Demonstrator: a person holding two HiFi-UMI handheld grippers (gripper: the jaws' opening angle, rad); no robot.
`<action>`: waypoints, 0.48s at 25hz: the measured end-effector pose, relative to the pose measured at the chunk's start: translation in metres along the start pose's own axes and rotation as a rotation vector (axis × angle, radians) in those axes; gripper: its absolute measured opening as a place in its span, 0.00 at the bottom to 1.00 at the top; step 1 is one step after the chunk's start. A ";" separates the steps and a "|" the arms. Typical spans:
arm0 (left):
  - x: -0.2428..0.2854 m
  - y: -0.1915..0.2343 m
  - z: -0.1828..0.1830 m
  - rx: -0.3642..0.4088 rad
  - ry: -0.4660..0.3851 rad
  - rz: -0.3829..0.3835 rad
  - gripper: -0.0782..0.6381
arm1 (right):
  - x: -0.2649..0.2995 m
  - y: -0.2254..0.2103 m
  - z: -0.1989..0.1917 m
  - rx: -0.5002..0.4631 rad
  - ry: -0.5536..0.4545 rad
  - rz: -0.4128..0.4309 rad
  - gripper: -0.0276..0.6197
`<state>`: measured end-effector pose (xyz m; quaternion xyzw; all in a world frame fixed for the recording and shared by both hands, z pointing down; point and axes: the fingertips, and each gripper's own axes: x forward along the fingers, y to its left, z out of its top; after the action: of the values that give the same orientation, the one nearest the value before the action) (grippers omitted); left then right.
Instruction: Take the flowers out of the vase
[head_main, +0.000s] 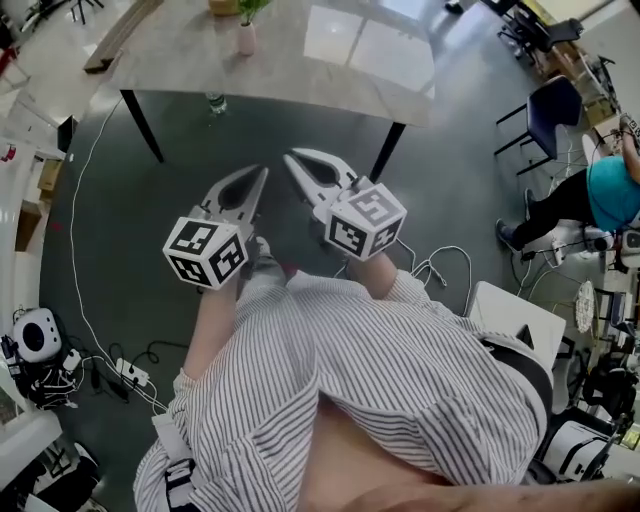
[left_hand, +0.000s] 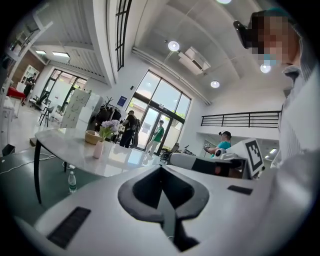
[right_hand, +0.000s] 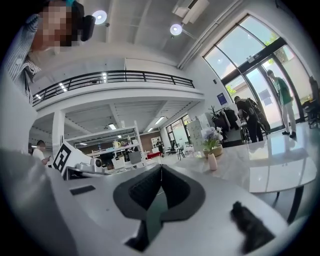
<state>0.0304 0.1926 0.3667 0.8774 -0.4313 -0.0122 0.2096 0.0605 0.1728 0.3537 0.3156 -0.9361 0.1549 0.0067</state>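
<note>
Flowers pale lilac, seemingly small-bloomed, upright in pink vase.

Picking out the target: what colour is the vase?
Pale pink vase, clearest in the left gripper view.

In my head view the flowers, well ahead of the left gripper, are cut off by the top edge; I see only green leaves. In the left gripper view the vase beyond the tips is too small for me to count stems.
</note>
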 end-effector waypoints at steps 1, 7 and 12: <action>0.004 0.010 0.008 0.005 0.004 -0.009 0.12 | 0.013 -0.003 0.006 -0.006 -0.007 -0.005 0.07; 0.031 0.075 0.049 0.037 -0.003 -0.032 0.12 | 0.079 -0.035 0.040 -0.009 -0.064 -0.068 0.07; 0.052 0.114 0.068 0.044 0.008 -0.065 0.12 | 0.119 -0.056 0.050 0.004 -0.081 -0.101 0.07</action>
<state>-0.0363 0.0677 0.3557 0.8954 -0.4021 -0.0062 0.1913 0.0024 0.0459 0.3348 0.3687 -0.9182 0.1431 -0.0242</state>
